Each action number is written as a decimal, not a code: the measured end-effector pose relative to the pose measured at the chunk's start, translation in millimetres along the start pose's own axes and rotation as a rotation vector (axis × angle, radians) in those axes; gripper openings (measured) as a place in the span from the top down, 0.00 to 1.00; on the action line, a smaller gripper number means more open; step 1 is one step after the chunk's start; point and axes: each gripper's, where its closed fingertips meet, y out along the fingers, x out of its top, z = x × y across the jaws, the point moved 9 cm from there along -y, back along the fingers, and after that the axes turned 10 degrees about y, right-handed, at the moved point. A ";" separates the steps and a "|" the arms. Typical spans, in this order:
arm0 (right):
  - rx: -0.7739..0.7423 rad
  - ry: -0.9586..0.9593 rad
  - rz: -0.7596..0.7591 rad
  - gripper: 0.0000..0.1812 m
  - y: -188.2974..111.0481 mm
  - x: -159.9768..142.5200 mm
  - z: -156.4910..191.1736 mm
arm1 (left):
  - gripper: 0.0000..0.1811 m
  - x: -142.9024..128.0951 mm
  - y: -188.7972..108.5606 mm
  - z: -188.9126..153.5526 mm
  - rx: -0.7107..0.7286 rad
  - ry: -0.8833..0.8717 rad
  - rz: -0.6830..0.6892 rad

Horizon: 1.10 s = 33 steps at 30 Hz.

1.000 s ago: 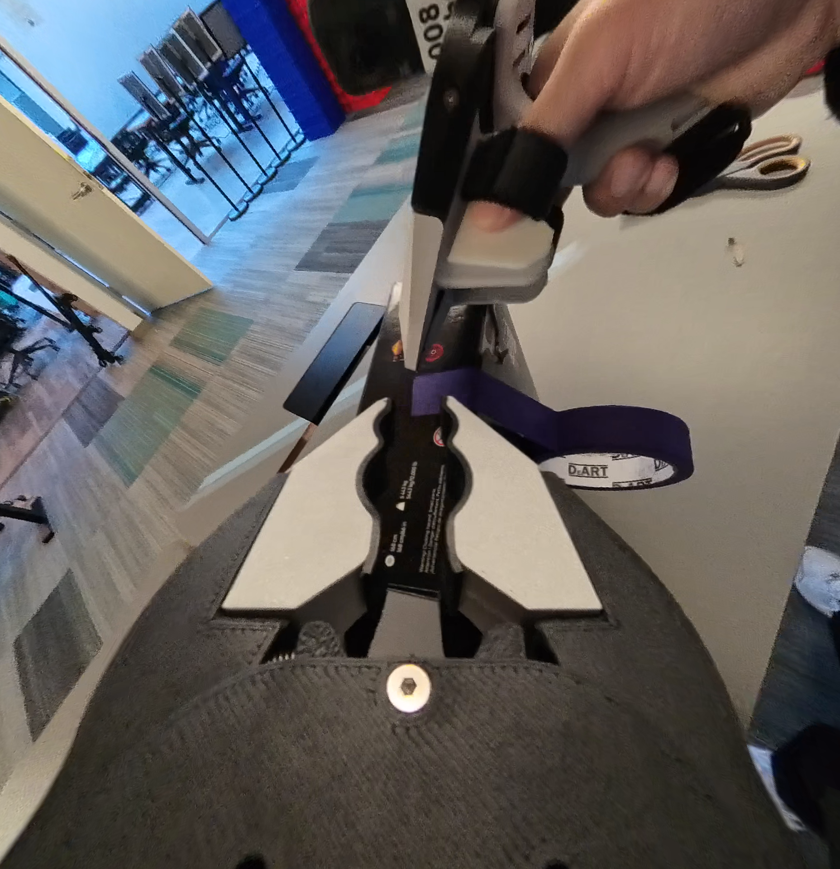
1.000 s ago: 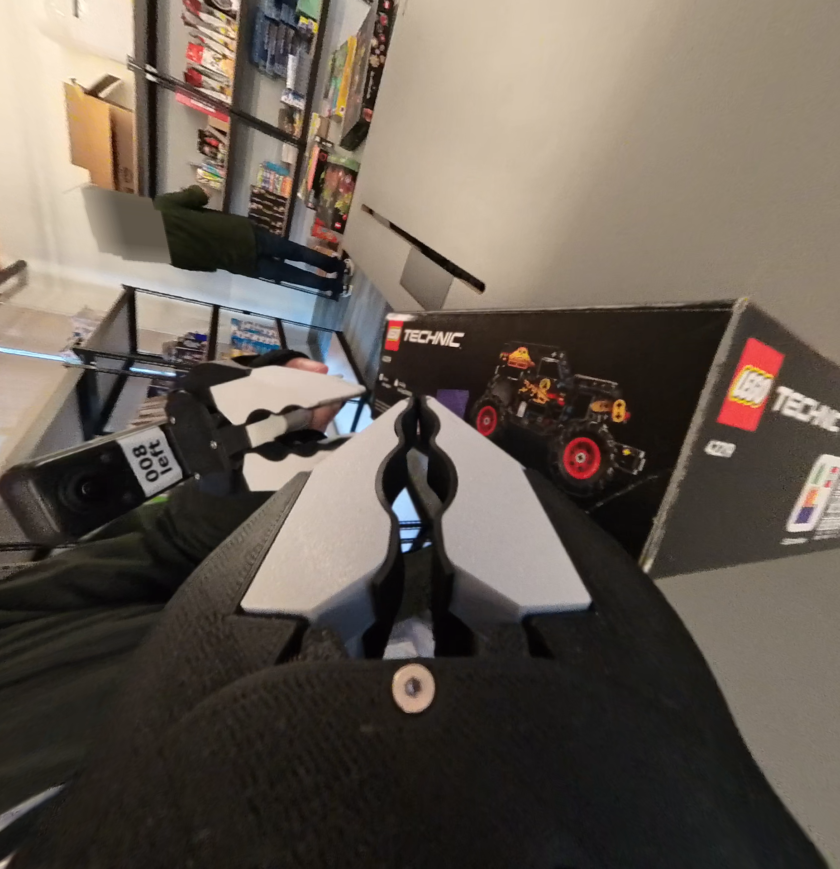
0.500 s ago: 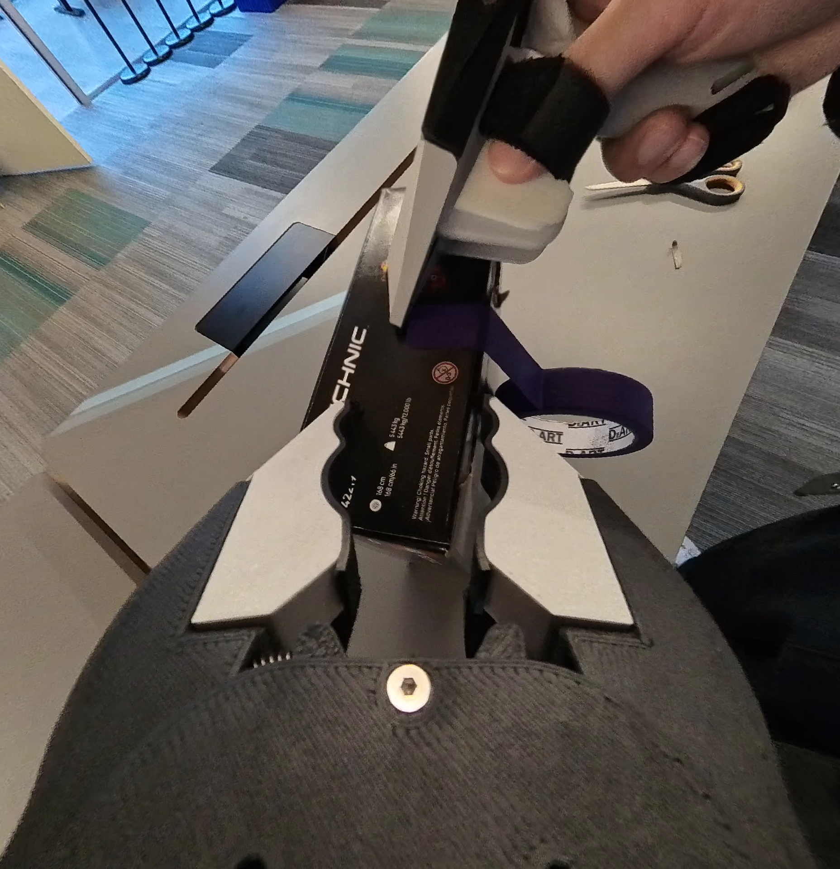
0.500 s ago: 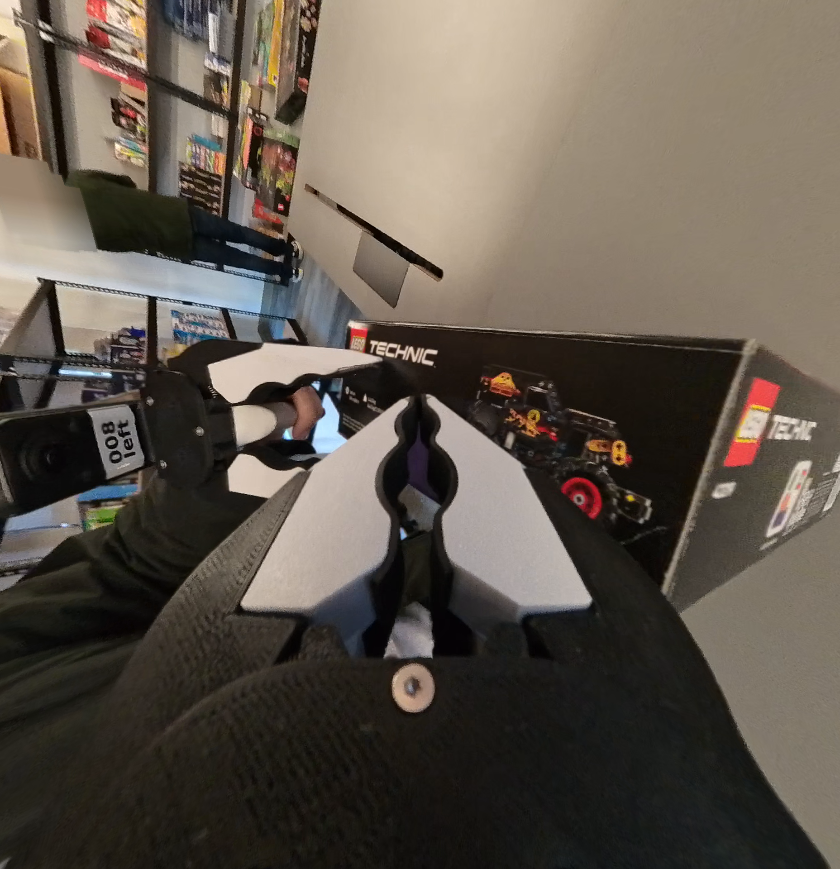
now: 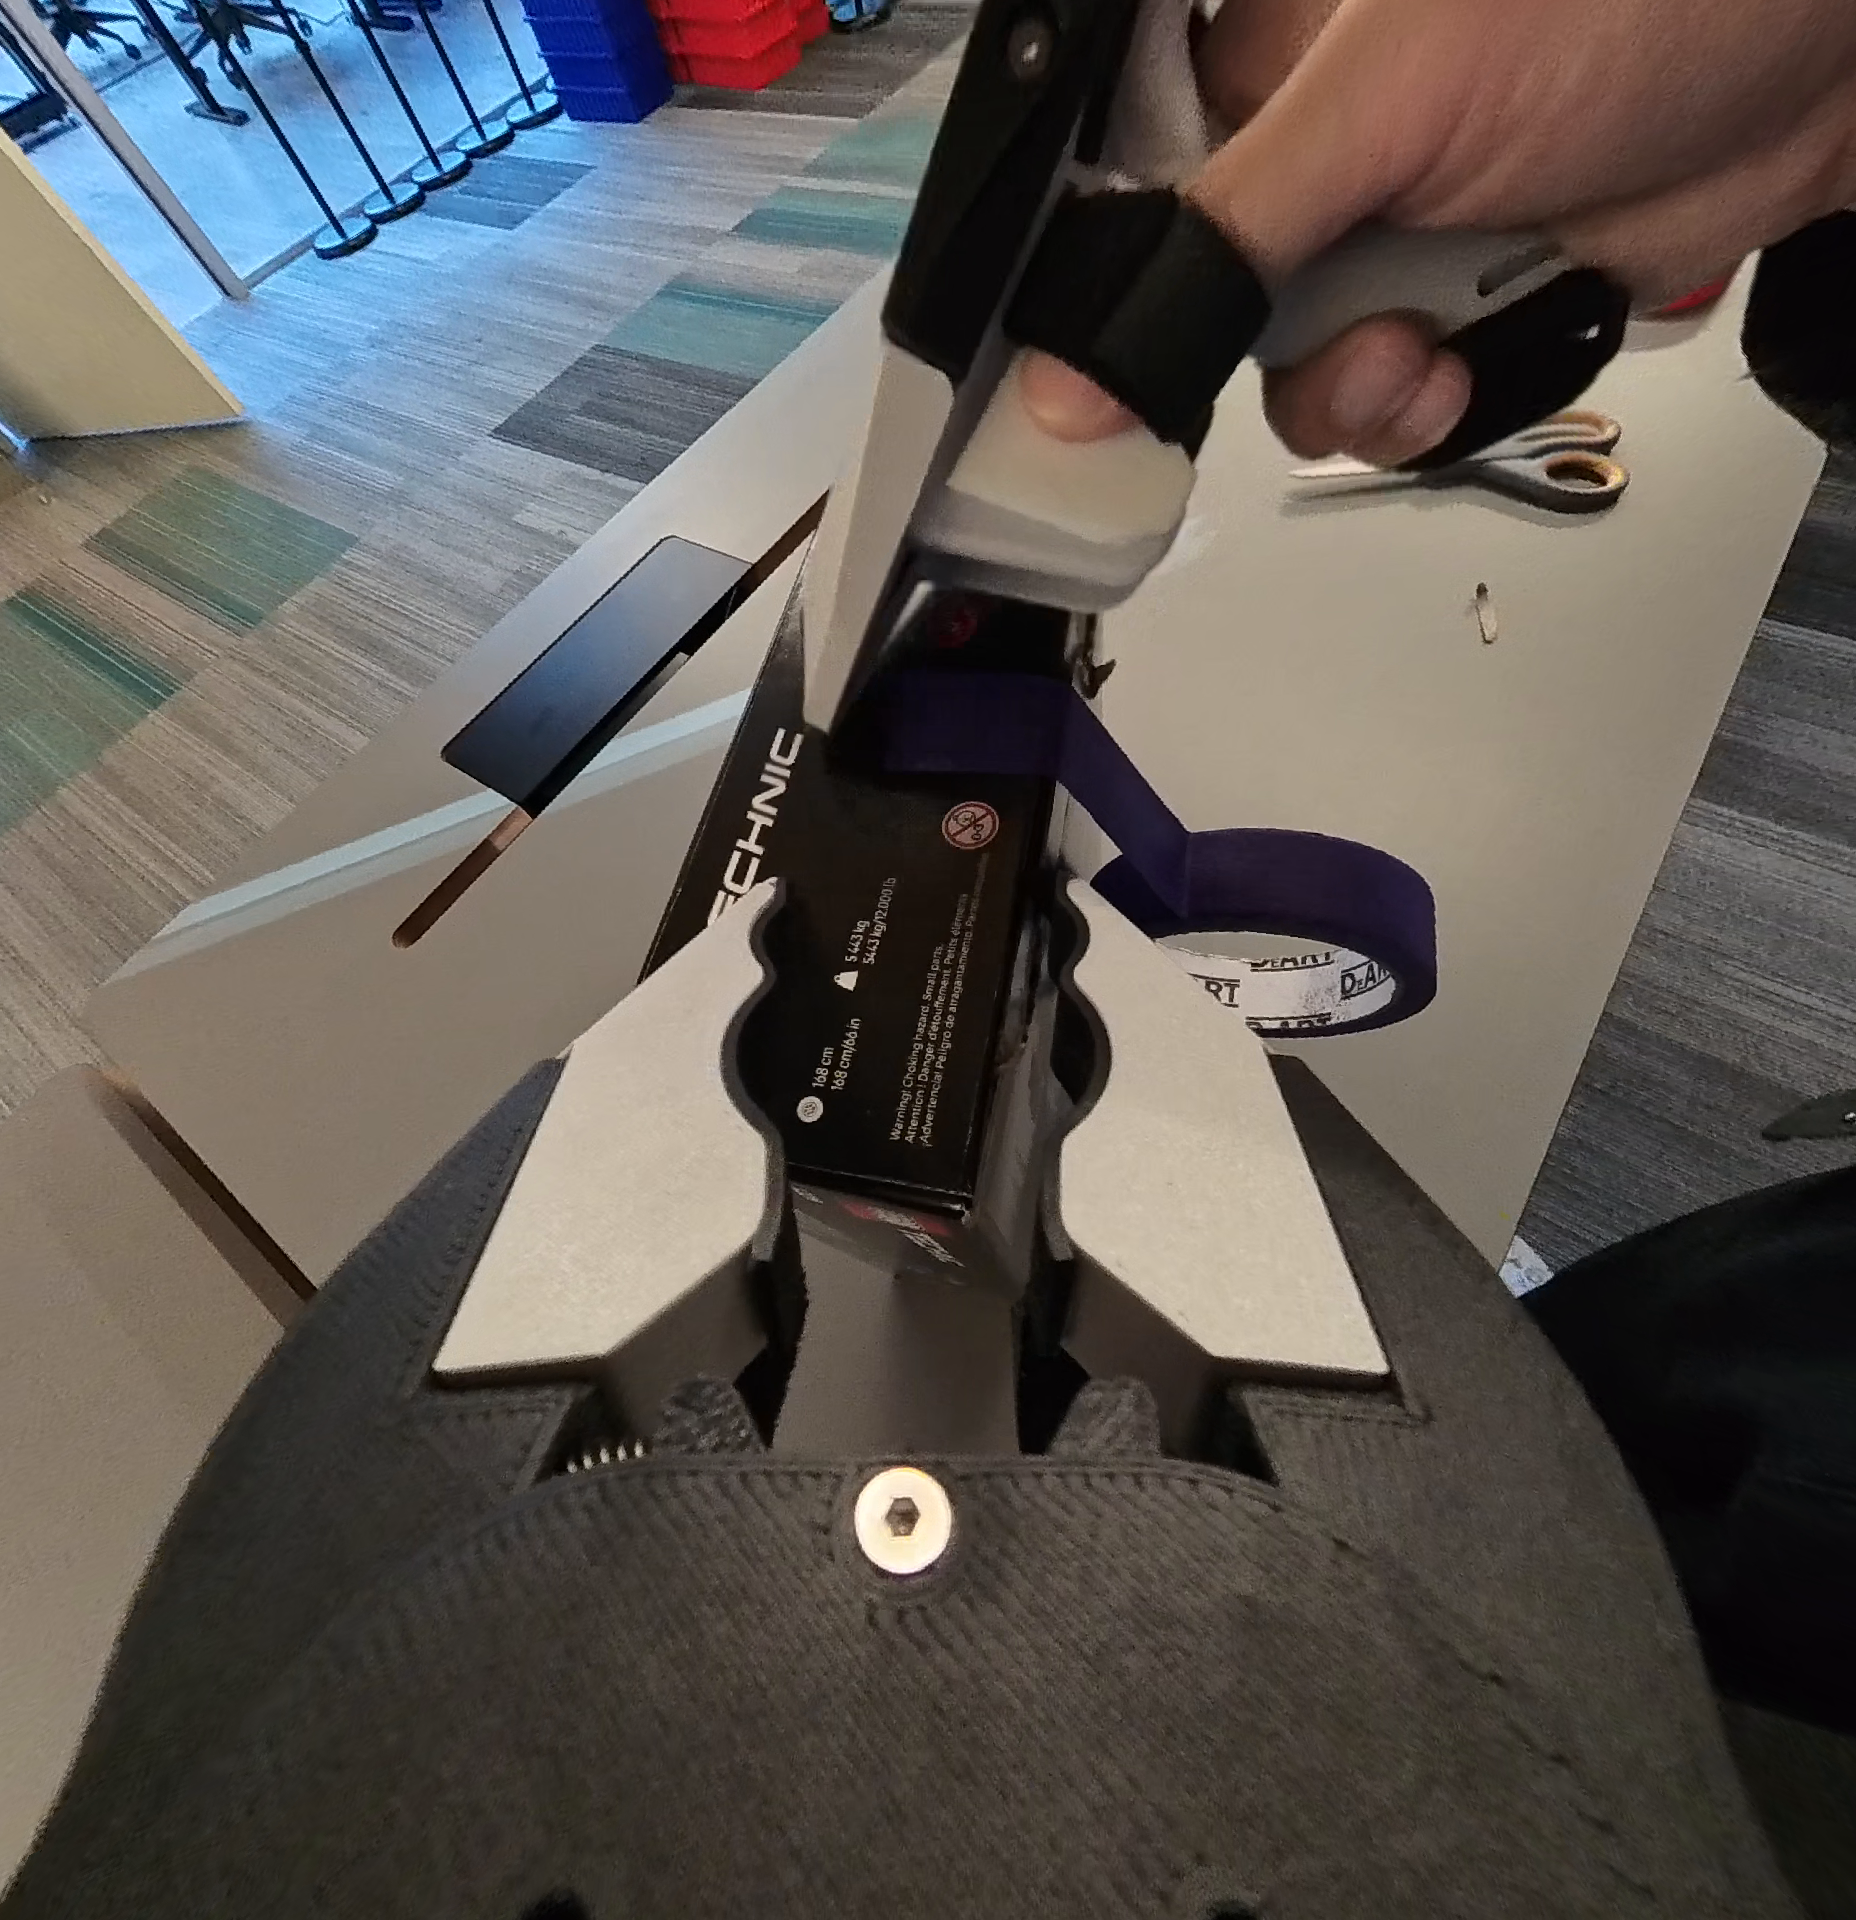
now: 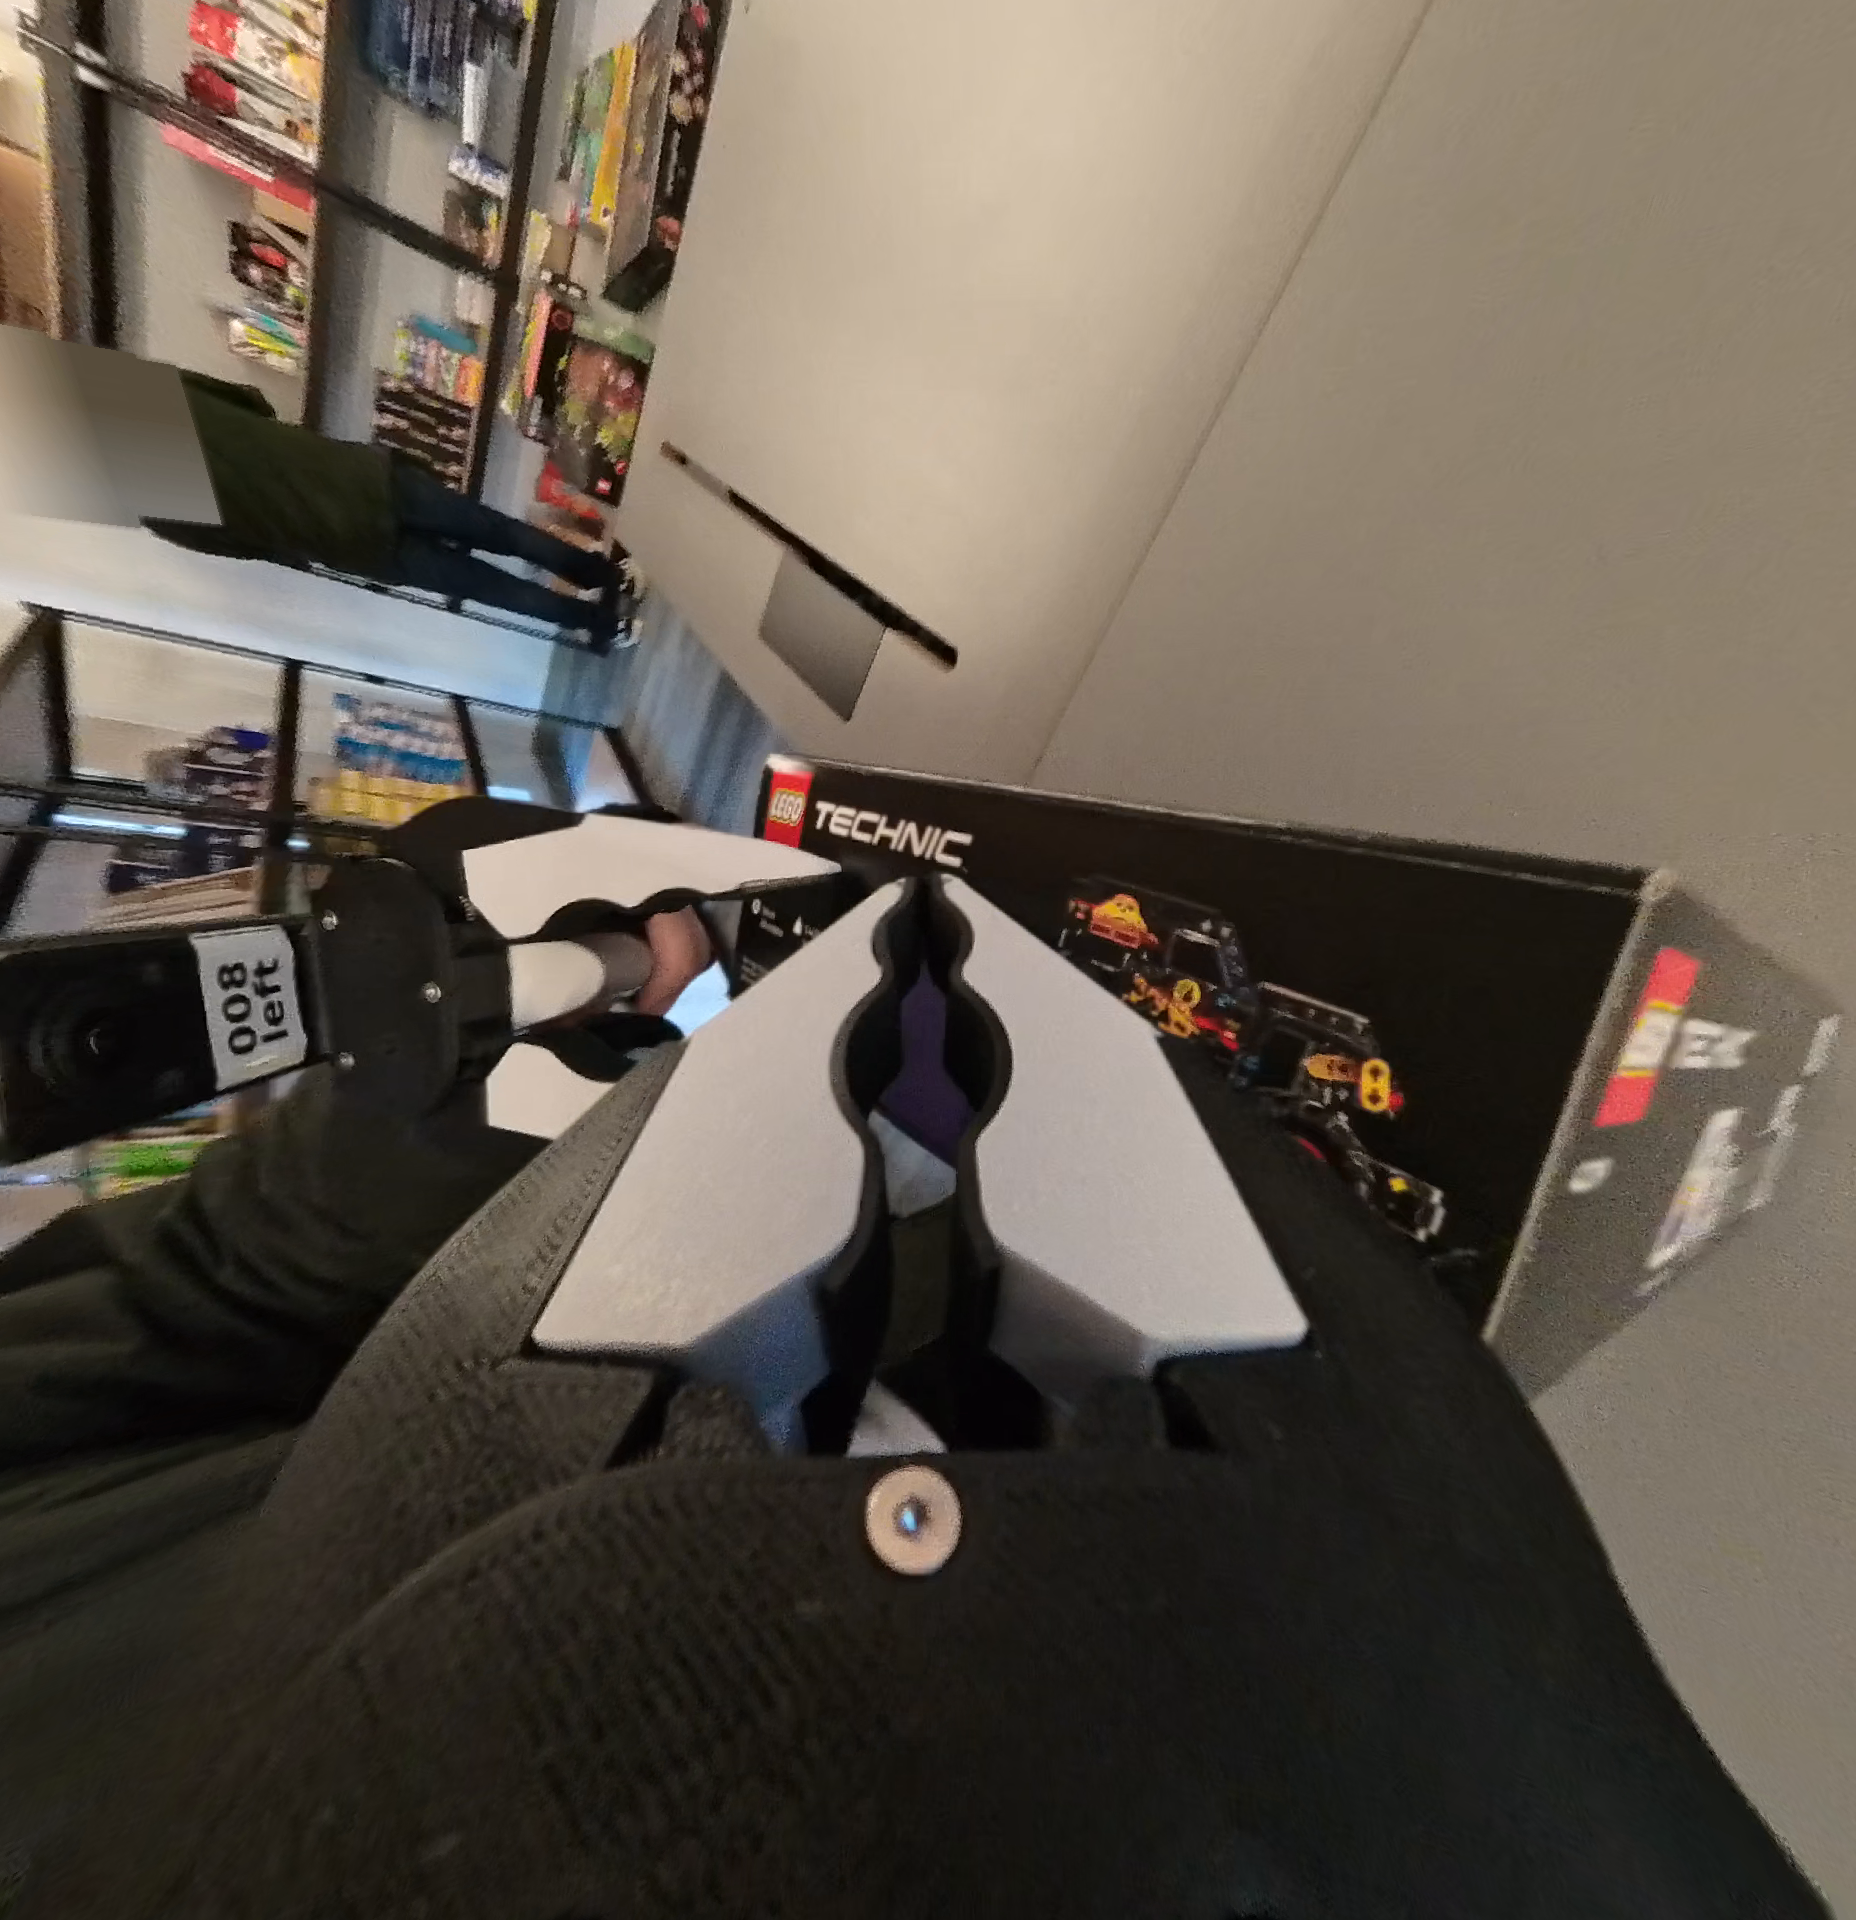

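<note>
Your left gripper [image 5: 919, 935] has its matte grey fingers spread on either side of the narrow end of a glossy black cardboard toy box [image 5: 882, 997] at frame centre; whether they press it cannot be told. Your right gripper [image 6: 919, 883], its fingers closed, pinches a strip of purple masking tape [image 5: 976, 722] laid across the box's upper edge. The strip runs to a purple tape roll [image 5: 1308, 935] lying on the smooth beige counter [image 5: 1371, 727], right of centre. Grey-handled scissors [image 5: 1506, 473] lie at upper right.
</note>
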 end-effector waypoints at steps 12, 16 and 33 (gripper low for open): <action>0.114 0.023 -0.073 1.00 -18.4 0.8 -2.5 | 0.74 -1.7 -0.1 -2.2 0.011 -0.004 -0.021; 0.067 0.003 0.036 1.00 -9.5 -10.6 -9.7 | 0.74 -3.0 0.6 -1.9 0.021 -0.017 -0.037; 0.212 -0.227 0.007 1.00 -14.6 -56.3 -24.5 | 0.74 -1.9 0.2 -2.1 0.016 -0.016 -0.037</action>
